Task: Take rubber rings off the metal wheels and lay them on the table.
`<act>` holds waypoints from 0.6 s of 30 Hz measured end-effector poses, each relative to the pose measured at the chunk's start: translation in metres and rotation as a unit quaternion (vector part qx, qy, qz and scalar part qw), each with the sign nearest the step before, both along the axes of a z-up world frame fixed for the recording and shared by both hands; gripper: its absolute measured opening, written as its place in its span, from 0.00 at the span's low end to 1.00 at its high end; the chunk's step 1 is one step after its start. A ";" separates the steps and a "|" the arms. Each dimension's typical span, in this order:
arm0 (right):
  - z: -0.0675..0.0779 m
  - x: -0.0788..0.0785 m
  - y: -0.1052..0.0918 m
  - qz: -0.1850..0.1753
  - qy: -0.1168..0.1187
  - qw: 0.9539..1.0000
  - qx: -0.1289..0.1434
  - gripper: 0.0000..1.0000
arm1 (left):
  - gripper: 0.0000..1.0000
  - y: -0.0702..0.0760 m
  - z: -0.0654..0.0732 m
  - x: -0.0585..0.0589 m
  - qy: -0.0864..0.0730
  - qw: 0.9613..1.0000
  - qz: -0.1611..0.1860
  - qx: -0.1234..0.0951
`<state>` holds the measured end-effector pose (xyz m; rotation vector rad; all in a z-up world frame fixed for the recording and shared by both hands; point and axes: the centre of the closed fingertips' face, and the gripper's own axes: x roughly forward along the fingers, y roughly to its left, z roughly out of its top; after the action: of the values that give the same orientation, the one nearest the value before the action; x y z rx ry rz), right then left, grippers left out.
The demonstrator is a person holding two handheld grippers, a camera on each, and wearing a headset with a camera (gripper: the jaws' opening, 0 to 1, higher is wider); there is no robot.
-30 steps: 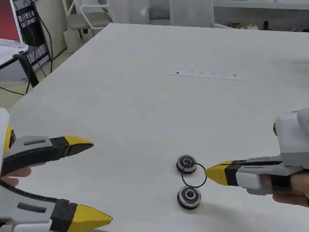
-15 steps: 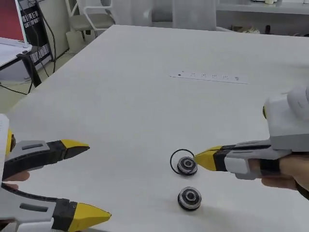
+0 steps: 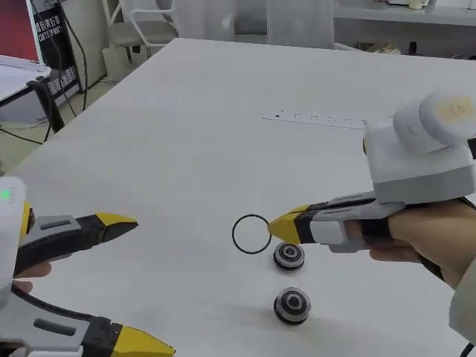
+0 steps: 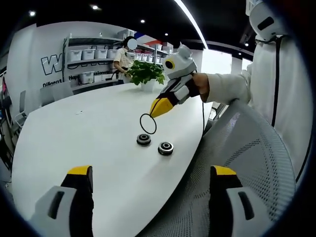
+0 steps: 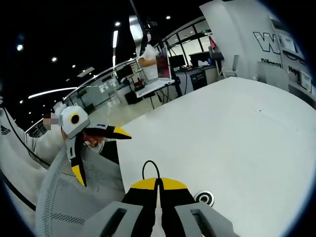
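Right gripper (image 3: 277, 225) pinches rubber ring (image 3: 251, 234) above open table (image 3: 223, 134); left gripper (image 3: 152, 286) spread at near edge

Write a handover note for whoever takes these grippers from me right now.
Right gripper: shut on one rubber ring, which hangs from its tips just left of the far wheel, apparently off the table.
Left gripper: open, holding nothing, at the near left.
The far wheel and the near wheel lie flat and apart.
Done: one ring is off.
Left: lay it on the table. I cannot tell whether either wheel has a ring on it, so check both.
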<state>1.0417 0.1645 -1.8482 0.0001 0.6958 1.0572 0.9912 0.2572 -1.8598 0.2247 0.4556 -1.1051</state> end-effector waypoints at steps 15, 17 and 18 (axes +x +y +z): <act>-0.035 -0.015 0.025 0.035 0.026 0.999 -0.029 0.00 | 0.99 -0.004 -0.002 -0.006 0.008 1.000 -0.022 -0.008; -0.042 -0.018 0.025 0.034 0.035 0.998 -0.029 0.00 | 0.99 -0.004 -0.002 -0.006 0.010 1.000 -0.022 -0.009; -0.047 -0.018 0.025 0.029 0.041 0.998 -0.028 0.00 | 0.99 -0.004 -0.002 -0.006 0.010 1.000 -0.022 -0.010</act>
<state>1.0239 0.1893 -1.8950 -0.0247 0.8033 1.0977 0.9850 0.2530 -1.8618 0.2070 0.4587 -1.1549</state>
